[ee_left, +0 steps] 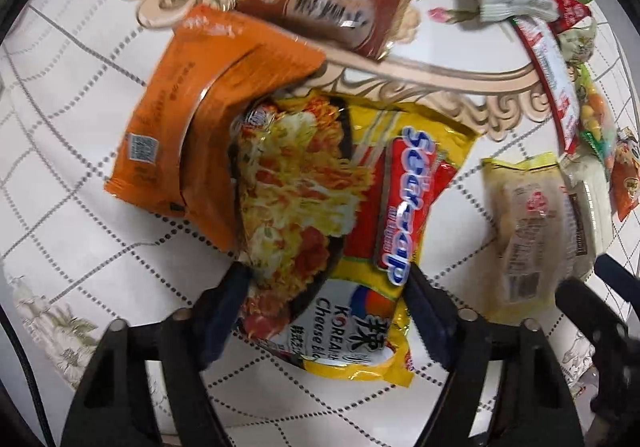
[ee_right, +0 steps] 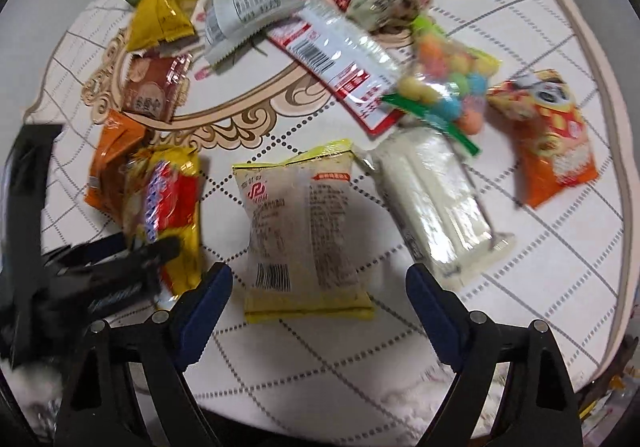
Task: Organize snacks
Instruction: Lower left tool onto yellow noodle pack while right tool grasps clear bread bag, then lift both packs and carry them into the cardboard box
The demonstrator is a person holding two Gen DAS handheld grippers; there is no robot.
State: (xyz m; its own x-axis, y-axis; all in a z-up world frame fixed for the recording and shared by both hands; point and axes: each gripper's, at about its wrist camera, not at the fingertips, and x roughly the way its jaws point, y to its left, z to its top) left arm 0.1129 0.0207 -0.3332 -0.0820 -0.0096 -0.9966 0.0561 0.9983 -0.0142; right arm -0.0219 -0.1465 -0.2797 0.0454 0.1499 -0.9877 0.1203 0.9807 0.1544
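Left wrist view: left tool [ee_left: 326,283] open, straddling yellow cheese noodle packet [ee_left: 344,231] on worktop [ee_left: 80,231], unclamped. Right tool [ee_right: 320,287] open over pale yellow snack packet [ee_right: 300,231]. Step: grasping; next, close.

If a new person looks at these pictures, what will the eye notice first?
Most likely the yellow noodle packet, lying between the open fingers of the left gripper, partly over an orange packet. Next, the pale yellow packet just ahead of the open right gripper.
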